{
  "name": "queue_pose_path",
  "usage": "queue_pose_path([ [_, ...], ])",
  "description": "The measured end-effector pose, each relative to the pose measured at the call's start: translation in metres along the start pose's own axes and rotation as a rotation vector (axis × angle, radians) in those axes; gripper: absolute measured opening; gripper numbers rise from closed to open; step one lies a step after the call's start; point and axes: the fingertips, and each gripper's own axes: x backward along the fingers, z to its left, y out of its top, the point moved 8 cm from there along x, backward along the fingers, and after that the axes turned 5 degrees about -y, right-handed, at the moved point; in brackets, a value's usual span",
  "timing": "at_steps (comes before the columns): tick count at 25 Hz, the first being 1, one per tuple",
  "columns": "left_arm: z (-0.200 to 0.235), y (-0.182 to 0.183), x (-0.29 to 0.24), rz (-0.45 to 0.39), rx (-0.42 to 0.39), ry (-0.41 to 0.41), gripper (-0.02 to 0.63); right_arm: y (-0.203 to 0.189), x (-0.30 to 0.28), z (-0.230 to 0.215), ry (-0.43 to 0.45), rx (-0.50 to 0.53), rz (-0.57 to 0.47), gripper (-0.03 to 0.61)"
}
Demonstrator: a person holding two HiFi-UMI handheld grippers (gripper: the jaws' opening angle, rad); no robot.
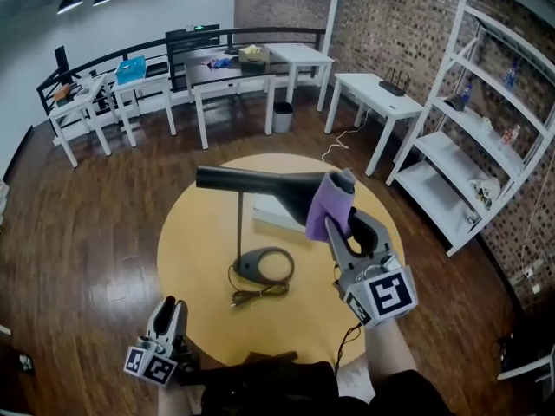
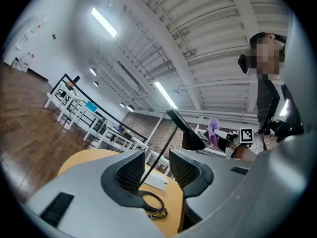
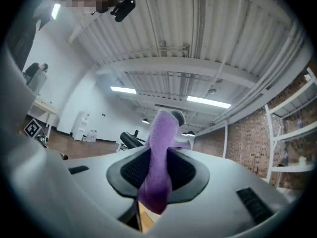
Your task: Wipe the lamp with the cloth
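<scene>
A round table lies under the right gripper, with a white box just left of its tip. Beyond it stand white desks and a bin. To its right, a white rack stands against a brick wall.

The right tool is held up on a bare forearm, pointing away and roughly level, its jaws clamped on a purple cloth. The left tool sits low, tilted slightly upward, its jaws apart and gripping nothing.
</scene>
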Motion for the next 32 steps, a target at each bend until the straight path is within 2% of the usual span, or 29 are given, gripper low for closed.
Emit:
queue_pose_path([
  [5, 0.011, 0.023, 0.023, -0.063, -0.025, 0.027, 0.152, 0.011, -0.060, 0.079, 0.159, 0.139, -0.019, 0.097],
  [7, 0.012, 0.022, 0.033, -0.084, -0.016, 0.051, 0.152, 0.012, -0.079, 0.104, 0.189, 0.200, 0.004, 0.097],
  [10, 0.017, 0.023, 0.044, -0.098, -0.021, 0.081, 0.152, 0.013, -0.109, 0.134, 0.187, 0.304, 0.002, 0.097],
  [14, 0.024, 0.028, 0.062, -0.113, -0.010, 0.125, 0.152, 0.012, -0.131, 0.157, 0.126, 0.459, 0.003, 0.098],
  [21, 0.030, 0.022, 0.071, -0.107, 0.001, 0.143, 0.152, -0.008, -0.121, 0.140, 0.016, 0.625, 0.026, 0.100],
  [32, 0.027, 0.010, 0.041, -0.037, 0.027, 0.050, 0.152, -0.029, -0.084, 0.076, -0.132, 0.644, 0.187, 0.098],
])
